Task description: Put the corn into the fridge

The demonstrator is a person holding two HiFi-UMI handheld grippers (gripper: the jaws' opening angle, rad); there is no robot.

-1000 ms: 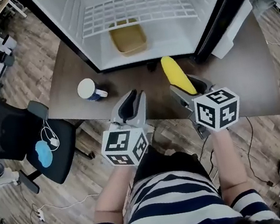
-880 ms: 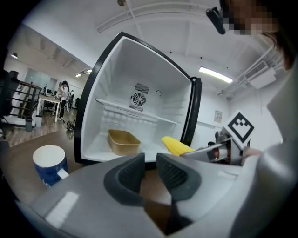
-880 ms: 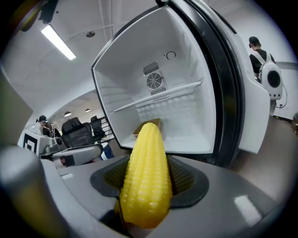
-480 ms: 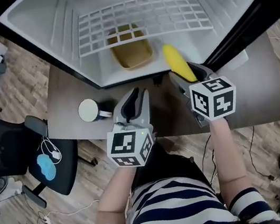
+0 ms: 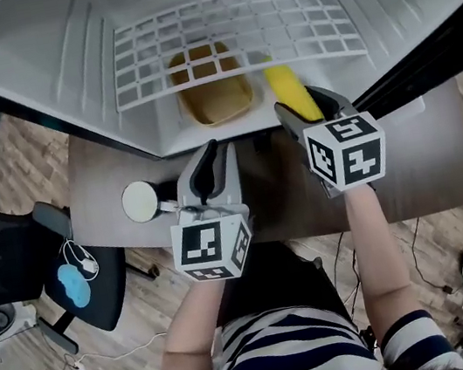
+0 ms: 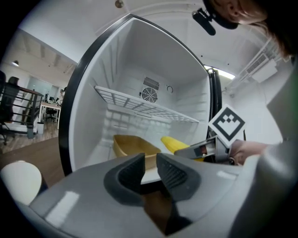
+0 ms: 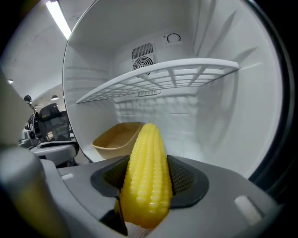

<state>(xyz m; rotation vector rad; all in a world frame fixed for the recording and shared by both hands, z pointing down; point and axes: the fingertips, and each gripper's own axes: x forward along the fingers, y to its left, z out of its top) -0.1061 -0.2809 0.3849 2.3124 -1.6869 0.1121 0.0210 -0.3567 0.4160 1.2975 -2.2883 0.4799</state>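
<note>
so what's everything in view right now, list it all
fridge: one, white inside, door open, at the table's far edge
wire shelf: one, white, across the fridge interior
tray: one, tan, on the fridge floor under the shelf
corn: one, yellow, held at the fridge mouth, right of the tray
mug: one, white, on the table, left of the left gripper
table: one, dark brown, in front of the fridge
office chair: one, black, on the floor at the left
left gripper: one, grey, over the table, jaws a narrow gap apart, empty
right gripper: one, grey, jaws clamped on the corn
</note>
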